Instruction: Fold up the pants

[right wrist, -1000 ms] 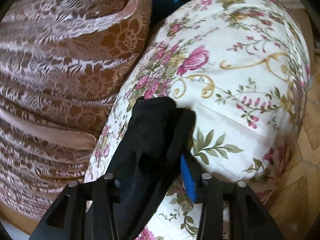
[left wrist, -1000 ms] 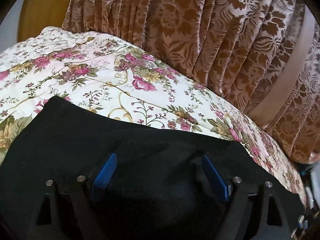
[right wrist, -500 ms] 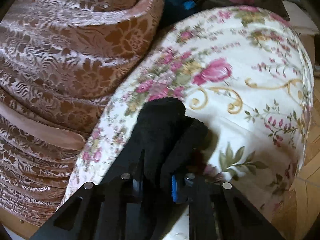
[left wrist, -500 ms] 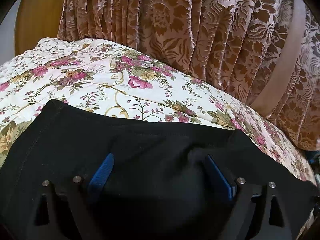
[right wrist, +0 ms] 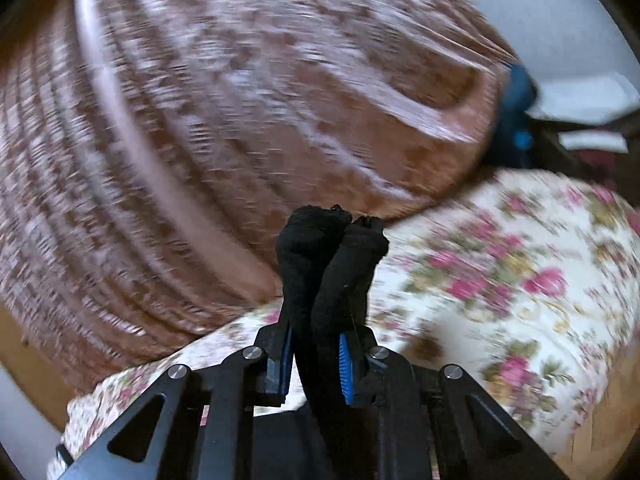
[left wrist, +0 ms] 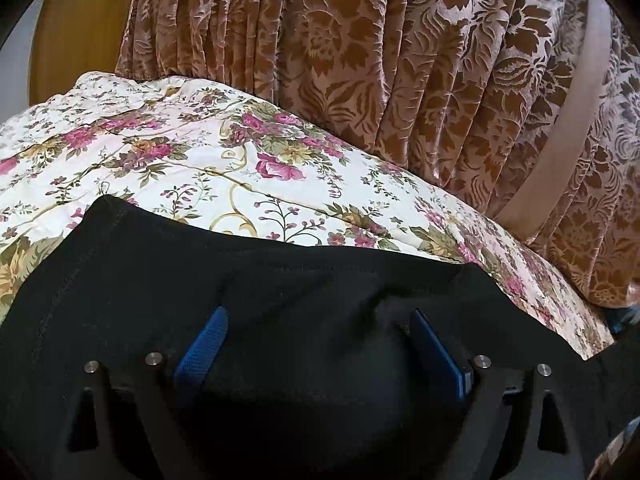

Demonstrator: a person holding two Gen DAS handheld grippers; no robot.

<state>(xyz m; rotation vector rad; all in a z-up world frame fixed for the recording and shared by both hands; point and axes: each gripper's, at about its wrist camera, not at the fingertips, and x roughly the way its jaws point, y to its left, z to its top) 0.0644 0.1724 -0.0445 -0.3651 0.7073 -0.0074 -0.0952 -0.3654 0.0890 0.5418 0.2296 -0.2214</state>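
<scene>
Pinched tight between our right gripper (right wrist: pixel 316 356) jaws is a bunched end of the soft black fabric pants (right wrist: pixel 332 264), raised clear of the cream quilted bedspread with pink roses (right wrist: pixel 520 280) at lower right of that view. Our left gripper (left wrist: pixel 320 344) has its blue pads (left wrist: pixel 202 344) spread wide, resting on the pants (left wrist: pixel 280 280) spread across the lower frame. We judge the fold is beginning: next, carry the lifted end over the flat part. Bare bedspread (left wrist: pixel 180 160) beyond the pants edge gives room; the brown patterned velvet curtain (left wrist: pixel 400 80) crowds the upper right.
</scene>
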